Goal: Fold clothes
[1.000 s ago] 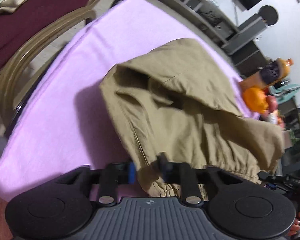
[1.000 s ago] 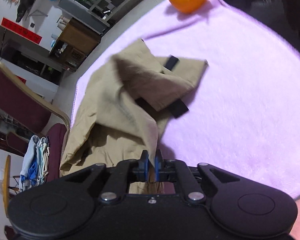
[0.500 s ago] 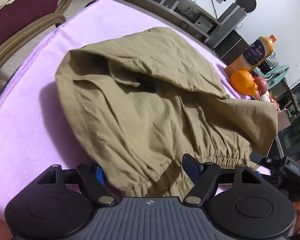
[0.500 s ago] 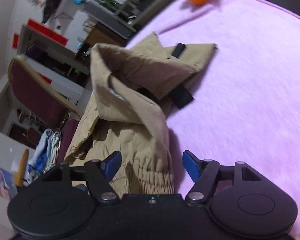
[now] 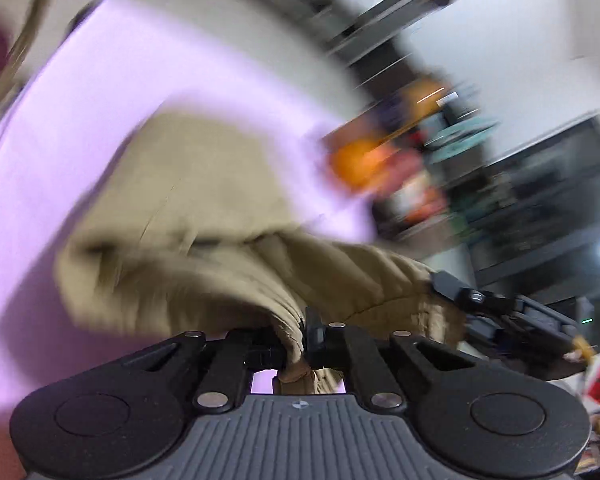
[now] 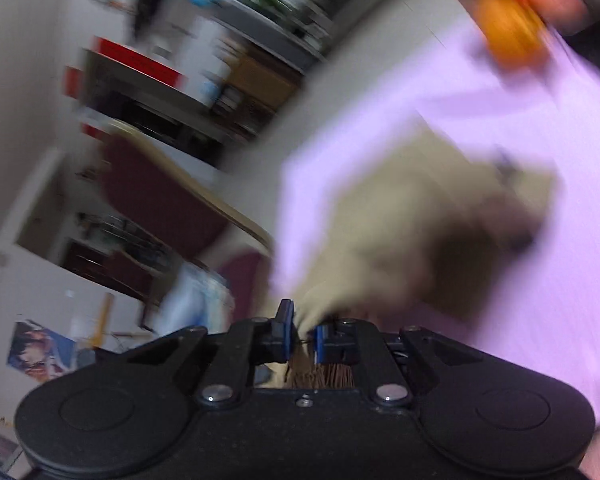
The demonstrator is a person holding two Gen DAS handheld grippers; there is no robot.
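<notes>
Left claw clamped on gathered hem of khaki garment; right claw pinching same cloth. Garment bunched on lilac-covered tabletop. Blurred orange near far edge; maroon chair beyond.

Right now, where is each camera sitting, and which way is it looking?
Left wrist view: sits on the left gripper, looking along its fingers across the khaki trousers and purple tablecloth; the right gripper's tip shows at right.
Right wrist view: sits on the right gripper, looking over the trousers toward a maroon chair; no hand clearly shows.
Both share the trousers, the tablecloth and an orange, all blurred.
</notes>
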